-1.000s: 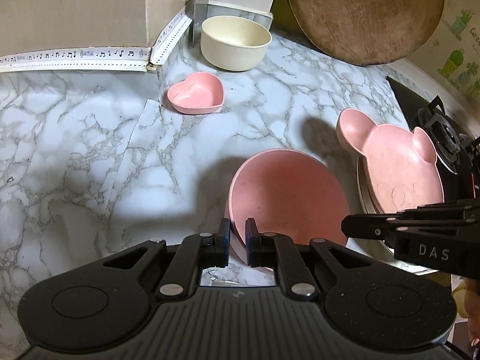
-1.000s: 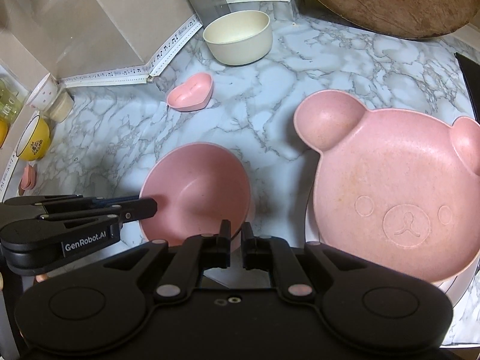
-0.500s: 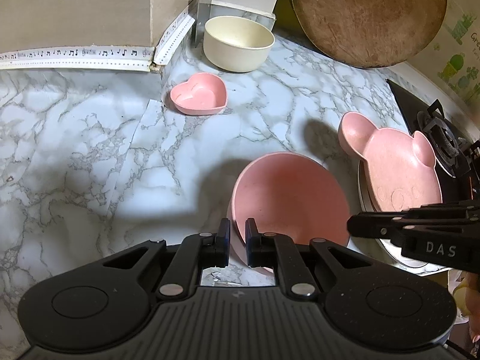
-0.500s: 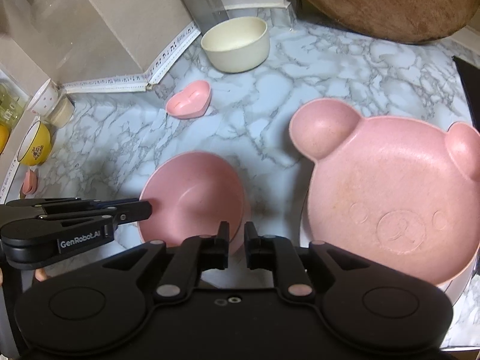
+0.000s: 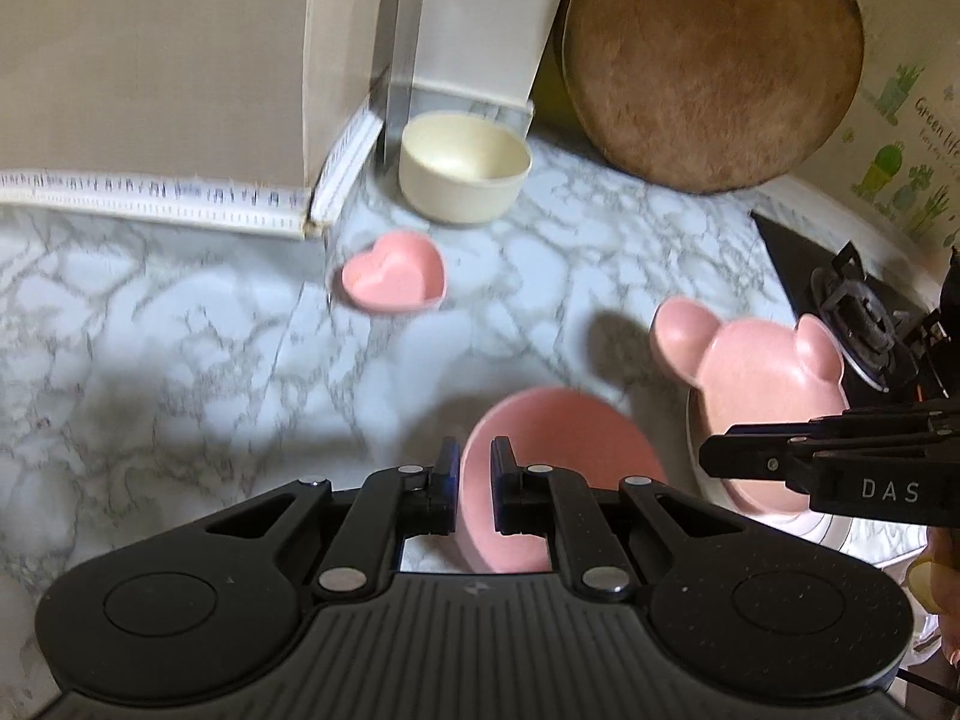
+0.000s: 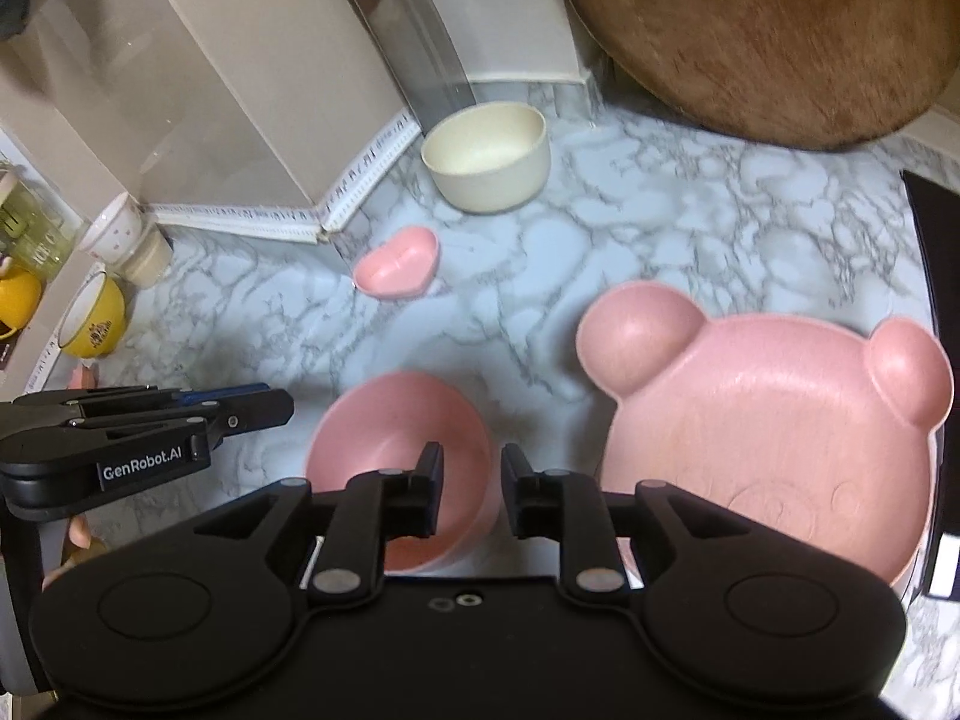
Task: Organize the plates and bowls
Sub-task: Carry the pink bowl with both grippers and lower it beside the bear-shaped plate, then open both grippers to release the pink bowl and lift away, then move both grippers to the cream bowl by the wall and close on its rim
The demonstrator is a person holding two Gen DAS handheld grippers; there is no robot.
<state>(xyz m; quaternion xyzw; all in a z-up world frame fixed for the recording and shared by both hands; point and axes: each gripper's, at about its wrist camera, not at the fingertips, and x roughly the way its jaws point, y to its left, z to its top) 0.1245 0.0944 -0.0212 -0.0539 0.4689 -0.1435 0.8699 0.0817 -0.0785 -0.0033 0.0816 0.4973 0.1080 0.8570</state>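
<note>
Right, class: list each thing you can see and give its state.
left gripper: nearly shut, empty
right gripper: open, empty
pink bowl: upright, empty
bear plate: stacked on white plate
cream bowl: upright, empty
heart dish: upright, empty
wooden board: leaning upright

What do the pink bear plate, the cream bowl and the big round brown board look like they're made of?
Bear plate: probably matte moulded plastic or a plant-fibre blend; its pink surface is faintly speckled with a soft sheen. Cream bowl: likely the same kind of material, opaque and dull, with thick walls. Round brown board: apparently wood, unvarnished and worn, with grain streaks and scuffing.
</note>
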